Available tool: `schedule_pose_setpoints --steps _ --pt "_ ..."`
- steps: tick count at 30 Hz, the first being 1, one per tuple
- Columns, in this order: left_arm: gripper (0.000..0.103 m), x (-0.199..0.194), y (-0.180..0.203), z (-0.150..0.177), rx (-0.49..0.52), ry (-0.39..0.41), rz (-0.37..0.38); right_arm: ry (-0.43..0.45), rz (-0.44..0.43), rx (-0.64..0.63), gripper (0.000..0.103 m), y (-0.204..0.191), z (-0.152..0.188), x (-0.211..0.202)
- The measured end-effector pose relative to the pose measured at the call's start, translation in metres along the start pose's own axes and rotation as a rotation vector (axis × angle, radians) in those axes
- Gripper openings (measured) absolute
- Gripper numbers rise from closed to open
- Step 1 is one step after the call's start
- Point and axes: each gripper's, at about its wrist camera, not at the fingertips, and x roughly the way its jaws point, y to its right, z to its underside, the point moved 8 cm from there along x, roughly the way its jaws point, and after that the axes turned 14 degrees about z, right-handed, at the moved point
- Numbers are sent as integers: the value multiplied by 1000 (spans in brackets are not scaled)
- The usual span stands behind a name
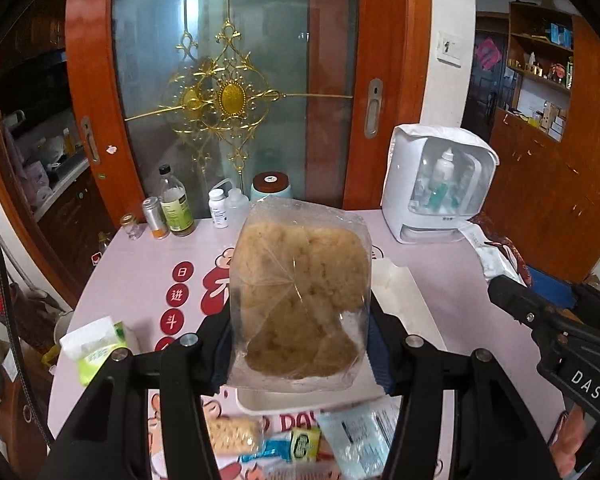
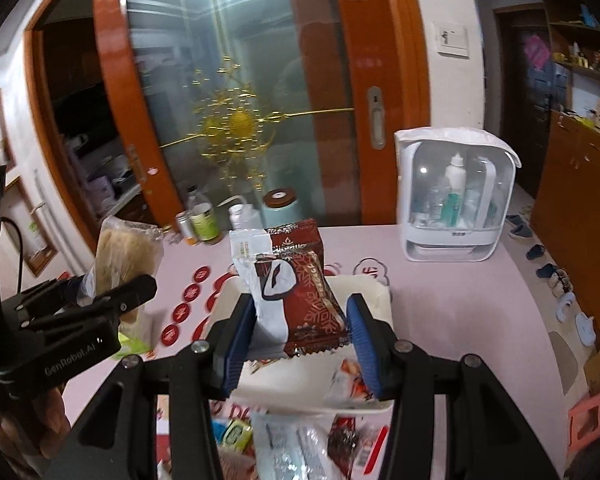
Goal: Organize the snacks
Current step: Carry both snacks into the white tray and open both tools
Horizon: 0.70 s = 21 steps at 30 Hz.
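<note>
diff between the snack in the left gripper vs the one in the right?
Wrapping: the clear bag in the left gripper shows its tan, crumbly contents; the red-and-white packet in the right gripper is opaque and printed.
Size: the clear bag looks bulkier and fills the gap between the fingers; the packet looks slimmer and flatter.
Shared: both are held off the table above the white tray.

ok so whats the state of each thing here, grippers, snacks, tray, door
left gripper: shut on the clear bag
clear bag: held above the table
right gripper: shut on the red packet
red packet: held over the tray
white tray: one wrapped snack inside
sliding door: closed
</note>
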Motion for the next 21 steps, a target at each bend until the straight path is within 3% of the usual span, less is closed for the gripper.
schedule_pose_setpoints --steps 18,21 --pt "55 147 -28 36 -43 -209 25 -235 135 5 49 -12 38 136" --pt "72 161 -34 40 -43 -230 18 -252 180 -6 49 -9 44 152"
